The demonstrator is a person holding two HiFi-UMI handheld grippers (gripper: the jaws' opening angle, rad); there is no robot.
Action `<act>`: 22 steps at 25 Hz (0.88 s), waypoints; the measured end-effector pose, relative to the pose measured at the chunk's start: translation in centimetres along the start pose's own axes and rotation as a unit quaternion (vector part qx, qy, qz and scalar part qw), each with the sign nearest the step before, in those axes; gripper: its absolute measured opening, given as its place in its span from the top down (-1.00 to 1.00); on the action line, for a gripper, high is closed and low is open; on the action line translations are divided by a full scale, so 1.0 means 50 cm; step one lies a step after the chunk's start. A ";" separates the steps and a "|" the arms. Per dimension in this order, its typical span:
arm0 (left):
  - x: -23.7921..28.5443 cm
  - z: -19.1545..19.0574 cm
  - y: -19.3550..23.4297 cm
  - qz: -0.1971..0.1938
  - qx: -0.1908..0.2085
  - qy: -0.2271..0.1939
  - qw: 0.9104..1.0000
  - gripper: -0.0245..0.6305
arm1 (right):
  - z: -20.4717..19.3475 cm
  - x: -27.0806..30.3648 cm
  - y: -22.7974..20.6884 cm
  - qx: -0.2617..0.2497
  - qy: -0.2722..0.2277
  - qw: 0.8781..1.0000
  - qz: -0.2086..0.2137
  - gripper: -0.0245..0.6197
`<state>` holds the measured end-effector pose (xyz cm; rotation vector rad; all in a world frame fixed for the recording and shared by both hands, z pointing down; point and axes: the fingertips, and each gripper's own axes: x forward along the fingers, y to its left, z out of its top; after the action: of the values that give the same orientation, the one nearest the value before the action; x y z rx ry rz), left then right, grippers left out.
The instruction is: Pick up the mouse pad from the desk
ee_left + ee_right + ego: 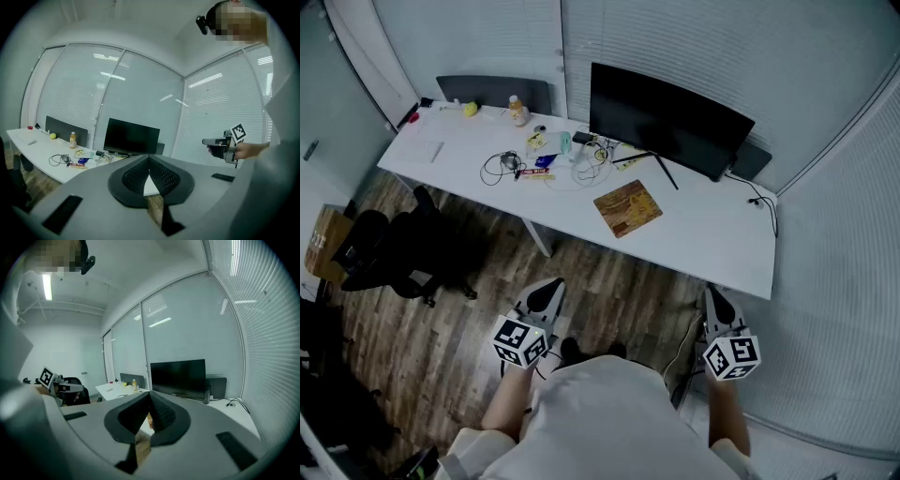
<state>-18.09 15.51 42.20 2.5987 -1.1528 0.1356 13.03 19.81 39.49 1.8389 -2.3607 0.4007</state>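
Observation:
A brown patterned mouse pad [628,208] lies flat on the white desk [712,239], in front of the monitor. Both grippers hang over the floor well short of the desk's near edge, held by the person. My left gripper [548,292] is shut, its jaw tips meeting with nothing between them [149,160]. My right gripper [717,302] is also shut and holds nothing [150,393]. Each gripper points toward the desk, slightly downward. The left gripper view shows the right gripper [220,143] off to the side. In both gripper views the jaws hide most of the mouse pad.
A black monitor [666,117] stands at the desk's back. Left of the pad lie tangled cables [502,166], small items and a bottle [517,111]. A black office chair [403,253] stands on the wooden floor at left, near a cardboard box [323,239]. Blinds cover the windows behind.

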 end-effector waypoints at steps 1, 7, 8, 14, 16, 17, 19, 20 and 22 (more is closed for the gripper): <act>0.002 -0.001 -0.001 0.000 0.000 0.000 1.000 0.87 | -0.001 0.000 -0.003 -0.001 0.000 1.000 0.000 0.83; 0.009 -0.003 -0.008 0.002 0.001 0.001 1.000 0.87 | 0.002 0.000 -0.010 -0.003 -0.002 1.000 0.002 0.83; 0.009 -0.002 -0.008 0.002 0.001 0.001 1.000 0.87 | 0.003 0.000 -0.011 -0.003 -0.002 1.000 0.002 0.83; 0.020 -0.004 -0.020 0.005 0.002 0.002 1.000 0.87 | 0.003 0.002 -0.028 -0.002 0.000 1.000 0.005 0.83; 0.022 -0.005 -0.022 0.008 0.002 0.002 1.000 0.87 | 0.005 0.001 -0.036 0.002 -0.002 1.000 0.006 0.83; 0.024 -0.006 -0.024 0.010 0.002 0.002 1.000 0.87 | 0.005 0.002 -0.040 0.003 -0.002 1.000 0.007 0.83; 0.028 -0.010 -0.029 0.014 0.002 0.004 1.000 0.87 | 0.004 0.002 -0.051 0.003 -0.002 1.000 0.009 0.83; 0.030 -0.012 -0.033 0.016 0.003 0.004 1.000 0.87 | 0.003 0.002 -0.057 0.002 -0.002 1.000 0.011 0.83; 0.036 -0.016 -0.041 0.020 0.004 0.005 1.000 0.87 | 0.003 0.003 -0.069 -0.001 -0.001 1.000 0.015 0.83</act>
<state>-15.35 15.78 42.84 2.5805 -1.2028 0.1623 16.33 18.85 39.86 1.8054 -2.3923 0.3985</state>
